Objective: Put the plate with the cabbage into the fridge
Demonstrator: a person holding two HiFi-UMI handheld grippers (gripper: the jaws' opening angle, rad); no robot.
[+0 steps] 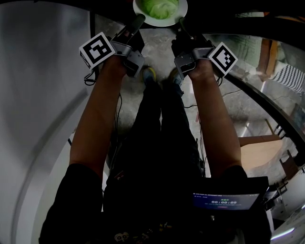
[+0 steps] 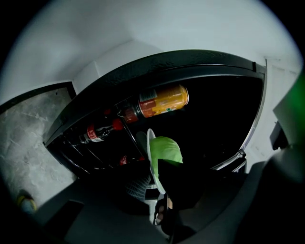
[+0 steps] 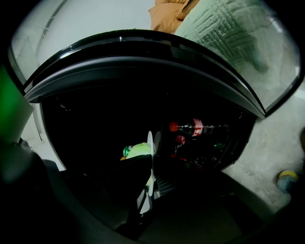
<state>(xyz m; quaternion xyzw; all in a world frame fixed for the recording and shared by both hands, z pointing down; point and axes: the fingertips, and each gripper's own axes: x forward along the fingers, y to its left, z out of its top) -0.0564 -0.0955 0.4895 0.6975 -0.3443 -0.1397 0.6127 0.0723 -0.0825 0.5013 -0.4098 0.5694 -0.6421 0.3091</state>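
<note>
Here, the left tool [image 1: 137, 23] clamps the left rim of the white plate [image 1: 159, 24], green cabbage [image 1: 162, 7] heaped on it, while the right tool [image 1: 182, 25] grips its right rim. The plate hangs before the dark open fridge [image 2: 214, 119], where an orange bottle [image 2: 162, 101] and a cola bottle [image 2: 97, 132] lie.

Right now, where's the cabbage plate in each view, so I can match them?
Head view: plate at top centre, between left gripper and right gripper.
Left gripper view: plate edge-on at centre, cabbage on its right.
Right gripper view: plate edge-on at centre, cabbage on its left.
Landmark: cola bottle, left of the plate there, right of it in the right gripper view; absent from the head view.
</note>
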